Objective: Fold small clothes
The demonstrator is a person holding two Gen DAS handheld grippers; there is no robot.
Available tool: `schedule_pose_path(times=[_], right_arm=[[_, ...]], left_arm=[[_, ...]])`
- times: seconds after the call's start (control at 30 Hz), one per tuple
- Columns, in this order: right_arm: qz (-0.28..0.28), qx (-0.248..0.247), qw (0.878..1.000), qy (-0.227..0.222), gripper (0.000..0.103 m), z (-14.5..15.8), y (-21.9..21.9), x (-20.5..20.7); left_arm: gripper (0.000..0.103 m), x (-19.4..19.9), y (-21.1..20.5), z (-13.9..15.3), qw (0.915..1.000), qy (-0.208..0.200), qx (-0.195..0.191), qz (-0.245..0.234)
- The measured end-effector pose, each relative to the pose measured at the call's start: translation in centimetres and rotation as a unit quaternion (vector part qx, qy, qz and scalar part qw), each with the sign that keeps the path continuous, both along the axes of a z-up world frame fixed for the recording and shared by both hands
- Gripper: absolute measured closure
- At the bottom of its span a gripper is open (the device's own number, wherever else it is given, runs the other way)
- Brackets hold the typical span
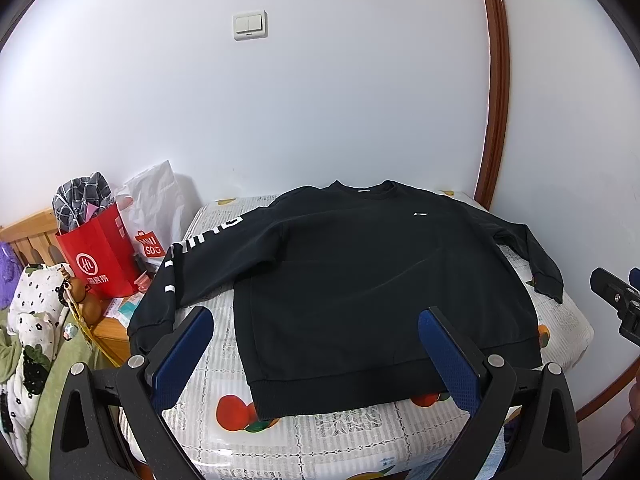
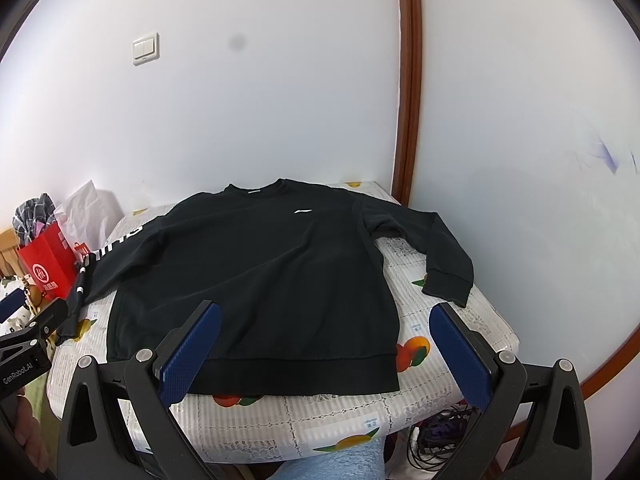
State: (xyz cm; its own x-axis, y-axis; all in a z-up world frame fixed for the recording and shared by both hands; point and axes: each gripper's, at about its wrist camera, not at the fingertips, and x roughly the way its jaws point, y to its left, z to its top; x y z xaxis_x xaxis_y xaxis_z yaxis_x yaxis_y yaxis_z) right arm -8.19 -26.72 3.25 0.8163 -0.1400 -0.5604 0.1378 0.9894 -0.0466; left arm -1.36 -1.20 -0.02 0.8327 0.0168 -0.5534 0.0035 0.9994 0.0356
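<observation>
A black sweatshirt (image 1: pixel 360 272) lies flat, front up, on a small table with a fruit-print cloth (image 1: pixel 320 440); it also shows in the right wrist view (image 2: pixel 256 276). Its left sleeve with white lettering (image 1: pixel 176 264) hangs over the table's left edge. Its right sleeve (image 2: pixel 444 256) lies bent on the table at the right. My left gripper (image 1: pixel 316 316) is open and empty, held above the hem near the front edge. My right gripper (image 2: pixel 326 312) is open and empty, above the hem's right part.
A red paper bag (image 1: pixel 100 256) and a white bag (image 1: pixel 156 200) stand left of the table on a wooden stand. Bedding (image 1: pixel 36 320) lies at far left. A white wall is behind; a wooden door frame (image 2: pixel 408 80) is at right. Cables (image 2: pixel 440 432) lie under the table.
</observation>
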Motion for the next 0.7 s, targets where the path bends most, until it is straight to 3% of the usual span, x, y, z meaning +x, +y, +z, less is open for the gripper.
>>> schedule_pose_path(times=[0.7], right_arm=[[0.002,-0.005,1.0,0.0,0.0,0.18,0.19,0.2]], left_arm=[[0.0,0.21,0.31,-0.06,1.0,0.0,-0.002,0.001]])
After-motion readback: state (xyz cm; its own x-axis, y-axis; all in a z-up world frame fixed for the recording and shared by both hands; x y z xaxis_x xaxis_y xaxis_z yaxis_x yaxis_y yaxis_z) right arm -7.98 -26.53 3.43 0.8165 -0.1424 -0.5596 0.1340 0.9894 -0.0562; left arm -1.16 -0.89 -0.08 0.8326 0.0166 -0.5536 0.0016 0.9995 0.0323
